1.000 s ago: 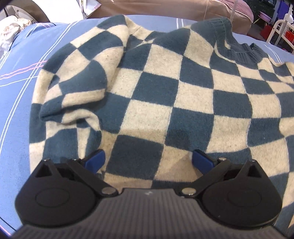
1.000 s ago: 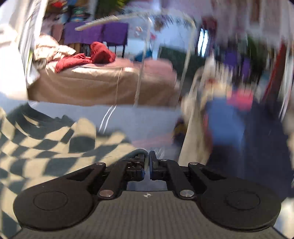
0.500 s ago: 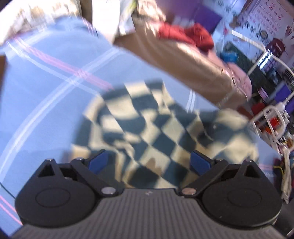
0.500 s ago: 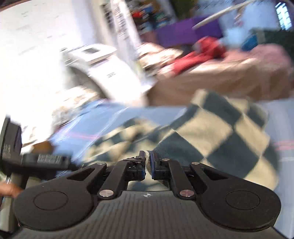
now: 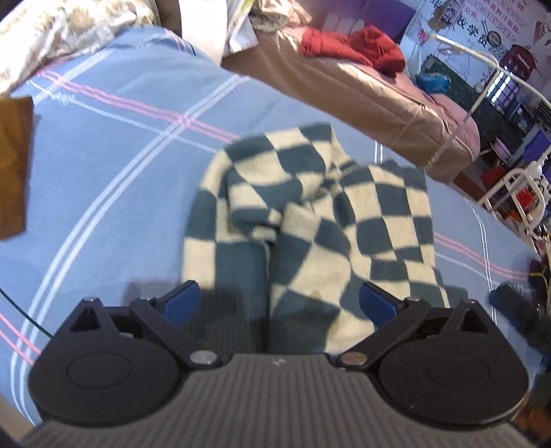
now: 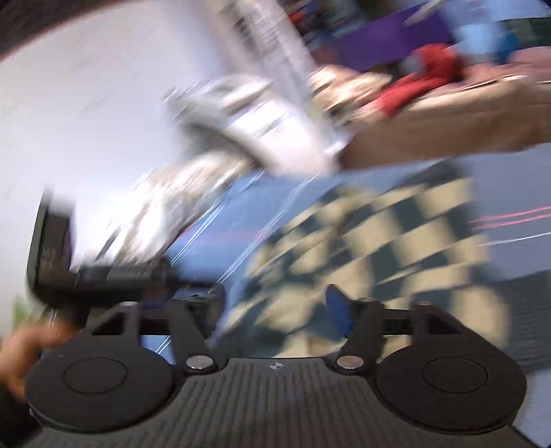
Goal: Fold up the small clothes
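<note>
A blue-and-cream checkered sweater (image 5: 310,220) lies folded lengthwise on the blue plaid bed sheet (image 5: 103,165). My left gripper (image 5: 279,303) is open and empty, held above the sweater's near end. In the blurred right wrist view the sweater (image 6: 378,241) lies ahead and to the right. My right gripper (image 6: 275,306) is open and empty over the sweater's left edge. The left gripper's body (image 6: 86,275) and a hand (image 6: 24,351) show at the left of that view.
A brown cloth (image 5: 13,165) lies at the sheet's left edge. A tan bed (image 5: 361,100) with red clothes (image 5: 354,48) stands behind. A white rack (image 5: 516,196) and clutter are at the right. A patterned blanket (image 5: 62,27) lies at the top left.
My right gripper carried the sweater's side across to the left and has opened, letting it go. My left gripper pulled back and up, so the sweater now looks smaller and folded.
</note>
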